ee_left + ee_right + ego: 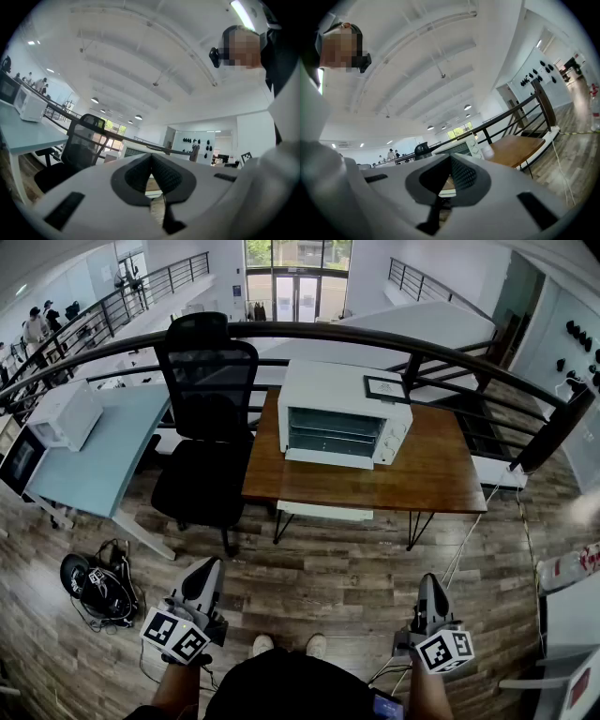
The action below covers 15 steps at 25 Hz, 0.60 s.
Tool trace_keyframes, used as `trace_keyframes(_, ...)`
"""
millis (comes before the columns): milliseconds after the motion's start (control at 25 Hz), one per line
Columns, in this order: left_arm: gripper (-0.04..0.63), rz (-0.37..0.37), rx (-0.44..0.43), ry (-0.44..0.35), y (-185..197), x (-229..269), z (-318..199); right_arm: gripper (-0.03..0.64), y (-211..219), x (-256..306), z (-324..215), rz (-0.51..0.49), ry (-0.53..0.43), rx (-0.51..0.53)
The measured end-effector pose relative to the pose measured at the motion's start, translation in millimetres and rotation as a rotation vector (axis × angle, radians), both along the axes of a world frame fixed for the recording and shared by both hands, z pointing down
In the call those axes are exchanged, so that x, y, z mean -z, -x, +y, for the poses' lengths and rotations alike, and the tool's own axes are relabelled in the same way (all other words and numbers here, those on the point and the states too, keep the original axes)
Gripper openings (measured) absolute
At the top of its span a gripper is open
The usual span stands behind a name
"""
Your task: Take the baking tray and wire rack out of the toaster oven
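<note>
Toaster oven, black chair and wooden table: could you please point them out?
toaster oven point(335, 432), head view, on its glass door.
black chair point(208, 381), head view, on its mesh backrest.
wooden table point(441, 476), head view, on its bare top.

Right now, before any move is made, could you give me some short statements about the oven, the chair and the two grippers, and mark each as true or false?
1. The toaster oven stands on the wooden table. True.
2. The left gripper holds something. False: its jaws are together on nothing, and it is well short of the oven.
3. In the head view, a black office chair stands at the table's left end. True.
4. The right gripper has its jaws wide apart. False: its jaws are together, with nothing between them.
</note>
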<state>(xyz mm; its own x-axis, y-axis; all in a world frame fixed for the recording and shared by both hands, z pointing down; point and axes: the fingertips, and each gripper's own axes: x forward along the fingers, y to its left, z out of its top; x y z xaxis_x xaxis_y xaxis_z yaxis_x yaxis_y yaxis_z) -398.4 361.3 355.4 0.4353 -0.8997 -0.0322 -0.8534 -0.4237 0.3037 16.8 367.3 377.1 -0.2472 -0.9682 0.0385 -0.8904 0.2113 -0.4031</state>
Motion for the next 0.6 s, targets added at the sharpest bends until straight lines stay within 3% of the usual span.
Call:
trace_keyframes(200, 0.012, 0.013, 0.015, -0.015, -19, 5, -2, -0.005, -18, 3, -1, -0.006, -0.016, 0.002)
trace_keyframes(600, 0.012, -0.026, 0.030, -0.030, -63, 5, 1, -0.003, -14, 2, -5, 0.106, -0.034, 0.106)
